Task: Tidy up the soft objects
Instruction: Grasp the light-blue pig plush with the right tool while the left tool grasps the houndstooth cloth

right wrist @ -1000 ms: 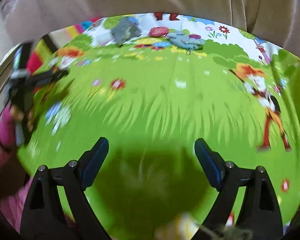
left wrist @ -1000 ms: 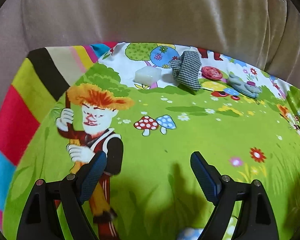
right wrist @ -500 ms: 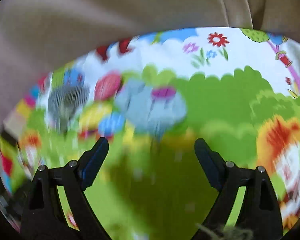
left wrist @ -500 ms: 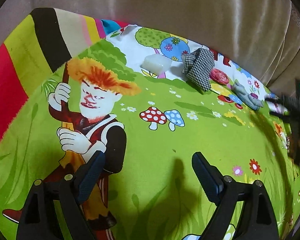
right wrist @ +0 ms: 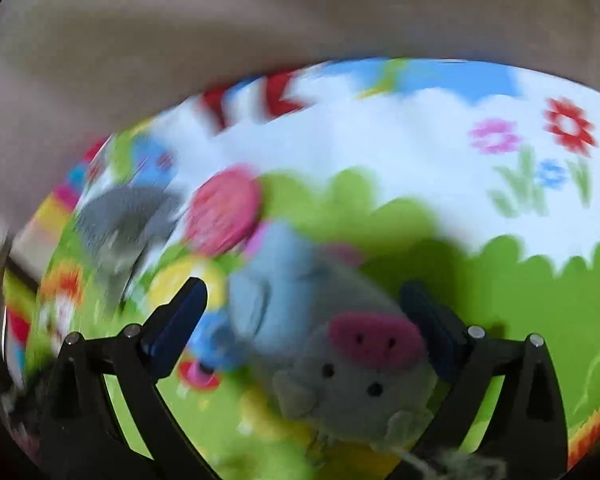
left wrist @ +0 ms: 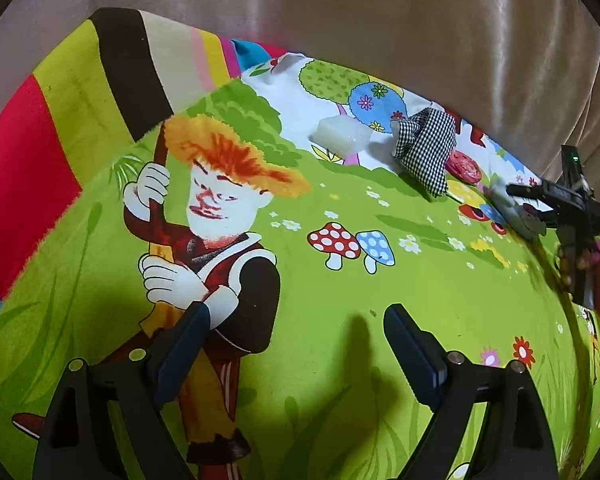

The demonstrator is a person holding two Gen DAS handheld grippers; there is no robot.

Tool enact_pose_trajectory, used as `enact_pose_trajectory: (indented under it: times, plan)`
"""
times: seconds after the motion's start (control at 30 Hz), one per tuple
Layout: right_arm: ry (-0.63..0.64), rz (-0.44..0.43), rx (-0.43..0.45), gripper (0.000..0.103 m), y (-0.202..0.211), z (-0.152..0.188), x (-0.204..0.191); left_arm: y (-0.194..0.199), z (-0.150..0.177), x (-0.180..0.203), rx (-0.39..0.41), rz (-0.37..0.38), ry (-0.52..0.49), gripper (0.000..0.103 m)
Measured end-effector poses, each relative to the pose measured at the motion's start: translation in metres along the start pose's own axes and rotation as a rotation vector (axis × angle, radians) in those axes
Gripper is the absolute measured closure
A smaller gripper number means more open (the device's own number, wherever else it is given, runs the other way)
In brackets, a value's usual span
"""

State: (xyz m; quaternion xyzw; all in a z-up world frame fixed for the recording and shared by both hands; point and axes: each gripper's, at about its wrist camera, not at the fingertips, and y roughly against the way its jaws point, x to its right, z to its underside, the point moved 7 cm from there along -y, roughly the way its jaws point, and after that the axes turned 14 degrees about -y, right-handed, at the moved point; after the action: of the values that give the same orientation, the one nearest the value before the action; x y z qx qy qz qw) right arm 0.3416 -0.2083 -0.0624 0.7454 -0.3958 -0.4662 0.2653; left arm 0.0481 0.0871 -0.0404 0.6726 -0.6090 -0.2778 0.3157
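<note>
Now your right gripper (right wrist: pixel 302 304) is spreading its jaws around the grey plush pig (right wrist: pixel 340 344), which lies on the cartoon cloth (right wrist: pixel 540 280) without being clamped. Your left gripper (left wrist: pixel 296 336) hangs wide apart over bare cloth. Farther back sit the checked cloth (left wrist: pixel 426 150) and a white block (left wrist: pixel 342 136).

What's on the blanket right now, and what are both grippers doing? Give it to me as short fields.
surface: cartoon-print blanket
soft items: white foam block; checkered cloth; grey plush pig
left gripper: open, nothing between its fingers
right gripper: jaws opening, plush pig between them, not gripped
backdrop: beige curtain
</note>
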Motion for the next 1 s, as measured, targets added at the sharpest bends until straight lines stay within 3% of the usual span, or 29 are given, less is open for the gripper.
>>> enact_pose_trajectory:
  times: [0.07, 0.17, 0.23, 0.27, 0.3, 0.43, 0.73, 0.87, 1.0]
  plan:
    - [0.100, -0.003, -0.033, 0.004, 0.002, 0.021, -0.015, 0.000, 0.000, 0.001, -0.003, -0.005, -0.004, 0.013]
    - [0.268, 0.131, -0.026, 0.004, -0.003, 0.044, -0.023, 0.000, 0.000, 0.001, -0.005, -0.008, -0.006, 0.013]
    - [0.356, 0.202, 0.000, 0.009, -0.007, 0.053, -0.029, -0.001, 0.001, 0.001, -0.008, -0.012, -0.009, 0.013]
    - [0.331, 0.196, 0.008, 0.031, -0.006, 0.053, -0.030, -0.001, 0.001, 0.001, -0.008, -0.012, -0.009, 0.013]
    - [0.315, 0.221, 0.038, 0.046, -0.001, 0.051, -0.030, -0.001, 0.001, 0.002, -0.010, -0.014, -0.011, 0.013]
    - [0.342, 0.274, 0.098, 0.049, 0.021, 0.078, -0.045, -0.003, 0.001, 0.003, -0.022, -0.034, -0.028, 0.013]
    - [0.290, 0.188, 0.132, 0.049, 0.091, 0.214, -0.086, -0.004, 0.000, 0.007, -0.032, -0.016, -0.061, 0.009]
    - [0.267, 0.245, 0.141, 0.049, 0.097, 0.239, -0.079, -0.006, 0.001, 0.016, -0.055, -0.007, -0.111, 0.004]
    - [0.171, 0.234, 0.164, 0.049, 0.109, 0.242, -0.061, -0.016, -0.005, 0.032, -0.112, -0.003, -0.181, 0.000]
